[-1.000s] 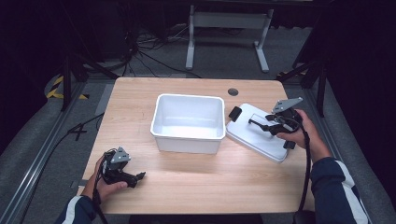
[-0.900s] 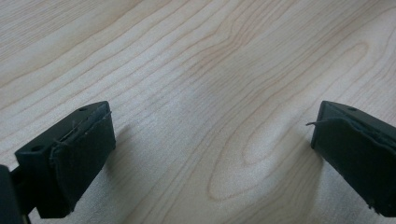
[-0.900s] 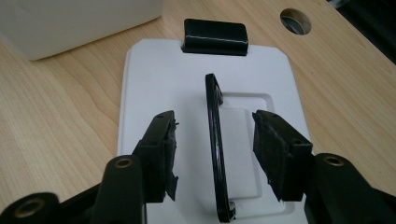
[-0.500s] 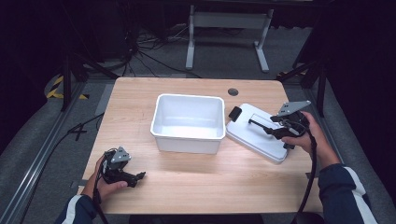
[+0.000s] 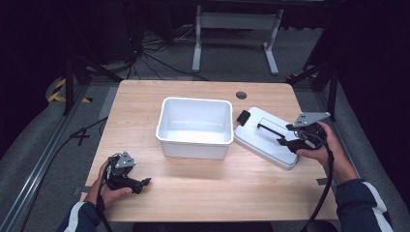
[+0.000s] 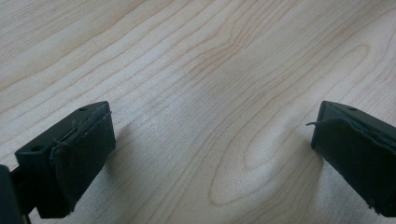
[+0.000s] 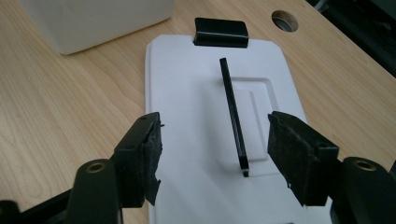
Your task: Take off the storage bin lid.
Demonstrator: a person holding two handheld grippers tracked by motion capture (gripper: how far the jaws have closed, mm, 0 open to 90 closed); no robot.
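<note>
You have one white bin [image 5: 194,126] at the table's [image 5: 193,193] middle and one white lid [image 5: 265,137] by its right edge. Your right gripper [image 7: 212,156], jaws apart, now straddles the lid's black handle [image 7: 232,114], having drawn back rightward. Your left gripper [image 6: 210,154] rests open near the front-left corner, unmoved.

High view overhead facing forward, left gripper view close on table [image 6: 210,70], right gripper view near lid [image 7: 187,93], shared with high view
</note>
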